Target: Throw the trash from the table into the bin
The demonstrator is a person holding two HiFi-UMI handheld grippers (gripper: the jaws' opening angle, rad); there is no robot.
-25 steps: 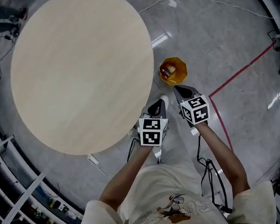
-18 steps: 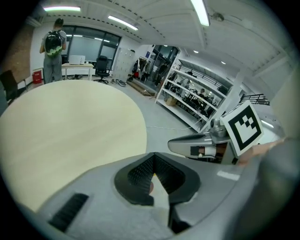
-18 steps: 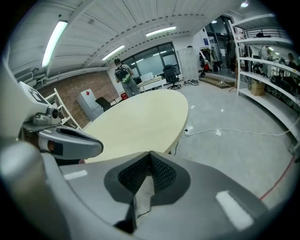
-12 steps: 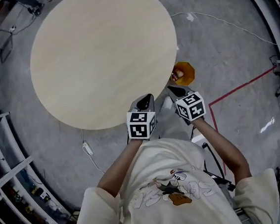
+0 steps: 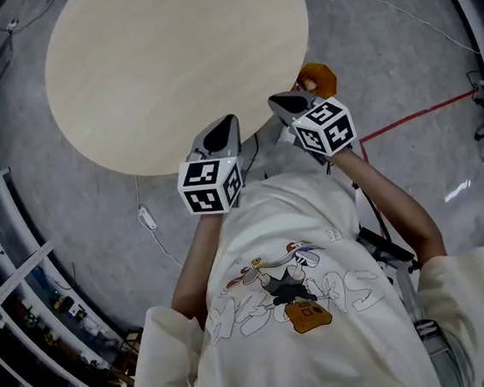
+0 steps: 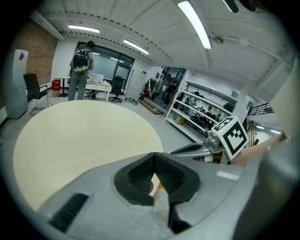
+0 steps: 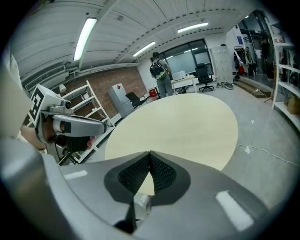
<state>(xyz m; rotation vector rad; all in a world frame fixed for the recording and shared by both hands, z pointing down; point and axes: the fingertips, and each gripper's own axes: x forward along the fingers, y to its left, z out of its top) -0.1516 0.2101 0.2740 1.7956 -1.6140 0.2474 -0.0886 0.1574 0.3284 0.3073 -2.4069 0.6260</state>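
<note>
Round table [image 5: 168, 59]: top bare, no trash seen on it. Orange bin [image 5: 321, 74]: on the floor just beside the table's edge, partly behind the right gripper [image 5: 277, 100], with something small lying inside. Left gripper [image 5: 227, 121] and right gripper: claws pressed together, nothing pinched. Task judged complete or nearly so. Surroundings: floor cable [image 5: 378, 11], red tape line [image 5: 414, 114], shelving [image 5: 19, 280]; nothing obstructs.

Left gripper [image 5: 225, 126] and right gripper [image 5: 277, 101] now higher, up from beside the bin [image 5: 321, 74] to the edge of the table [image 5: 159, 59].
</note>
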